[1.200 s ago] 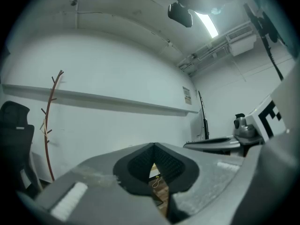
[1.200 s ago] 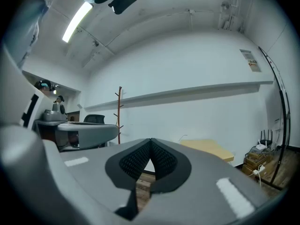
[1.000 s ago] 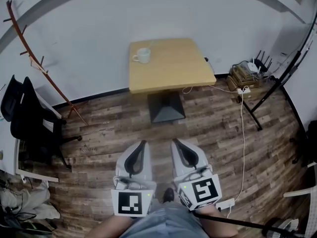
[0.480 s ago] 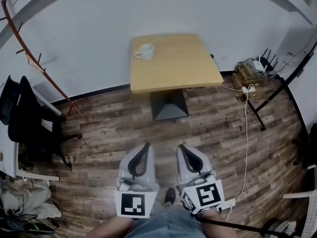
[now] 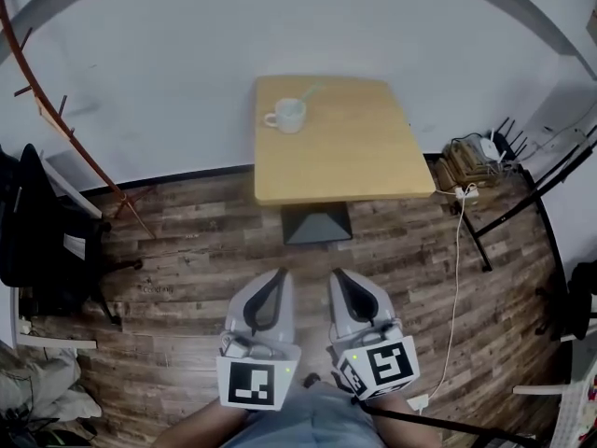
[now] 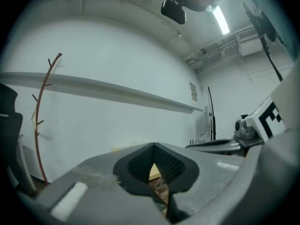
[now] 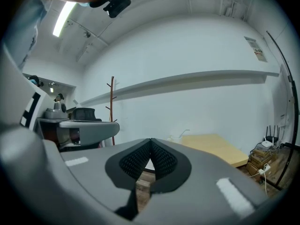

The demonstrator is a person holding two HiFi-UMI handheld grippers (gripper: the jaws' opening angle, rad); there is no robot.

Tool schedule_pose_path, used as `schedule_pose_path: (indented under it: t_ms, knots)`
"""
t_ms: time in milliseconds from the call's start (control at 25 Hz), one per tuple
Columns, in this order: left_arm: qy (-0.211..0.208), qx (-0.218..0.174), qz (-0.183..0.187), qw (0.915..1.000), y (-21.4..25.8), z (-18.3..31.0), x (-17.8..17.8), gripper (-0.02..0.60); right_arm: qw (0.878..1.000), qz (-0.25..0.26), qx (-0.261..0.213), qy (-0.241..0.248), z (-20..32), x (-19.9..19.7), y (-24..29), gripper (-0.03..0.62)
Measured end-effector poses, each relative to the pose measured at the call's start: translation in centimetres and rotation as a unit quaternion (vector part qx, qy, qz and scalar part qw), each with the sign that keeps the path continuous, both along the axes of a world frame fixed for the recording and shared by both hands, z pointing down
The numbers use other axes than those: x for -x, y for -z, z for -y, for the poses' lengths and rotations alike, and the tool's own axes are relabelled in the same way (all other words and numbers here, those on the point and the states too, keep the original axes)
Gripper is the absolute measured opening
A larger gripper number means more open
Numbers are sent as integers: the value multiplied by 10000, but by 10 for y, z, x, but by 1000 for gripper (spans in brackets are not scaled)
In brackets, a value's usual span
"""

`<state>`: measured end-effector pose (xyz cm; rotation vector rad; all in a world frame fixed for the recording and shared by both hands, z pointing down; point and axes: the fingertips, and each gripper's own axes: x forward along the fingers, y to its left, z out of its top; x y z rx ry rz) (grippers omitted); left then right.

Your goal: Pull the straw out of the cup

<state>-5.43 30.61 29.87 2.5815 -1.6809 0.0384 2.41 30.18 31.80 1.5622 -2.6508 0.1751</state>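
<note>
A black chair (image 5: 42, 241) stands far on the left by the wall. The left tongs (image 5: 278, 275) are shut tight with nothing in them, low over the wood floor (image 5: 187, 241). Well ahead, the white cup (image 5: 289, 116) sits near the back left corner of the surface (image 5: 354, 157), and the straw (image 5: 309, 93) is in it. The right tongs (image 5: 336, 274) are shut and empty too.

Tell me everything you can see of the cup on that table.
The cup is a white mug, seemingly ceramic, standing upright near the back left corner of the light wooden table. Its handle sticks out to the left in the head view. A pale straw leans out of it toward the upper right. Nothing else touches it.
</note>
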Motion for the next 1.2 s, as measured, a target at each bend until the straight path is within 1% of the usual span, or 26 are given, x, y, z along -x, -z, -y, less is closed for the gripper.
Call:
schedule_pose_path:
  t_ms: [120, 280, 600, 720, 920, 1040, 1200]
  knots:
    - [0, -67, -69, 10000, 5, 24, 10, 18, 10000, -28, -59, 6, 26, 9, 7, 8]
    - [-40, -253, -120, 9996, 16, 52, 18, 18, 9996, -86, -267, 10, 54, 20, 20, 8]
    - [-161, -433, -207, 9987, 25, 100, 13, 18, 9987, -150, -476, -46, 95, 20, 32, 8]
    - [-217, -372, -190, 9989, 20, 114, 7, 18, 9987, -159, -474, -93, 108, 15, 30, 8]
    - [-217, -188, -108, 9995, 5, 140, -6, 18, 9993, -127, -332, -125, 135, -2, 19, 8]
    - [-157, -112, -39, 9998, -1, 165, -16, 18, 9993, -131, -342, -90, 160, -14, 16, 6]
    - [-53, 56, 58, 10000, -14, 204, -32, 18, 9995, -136, -257, 89, 201, -27, 9, 8]
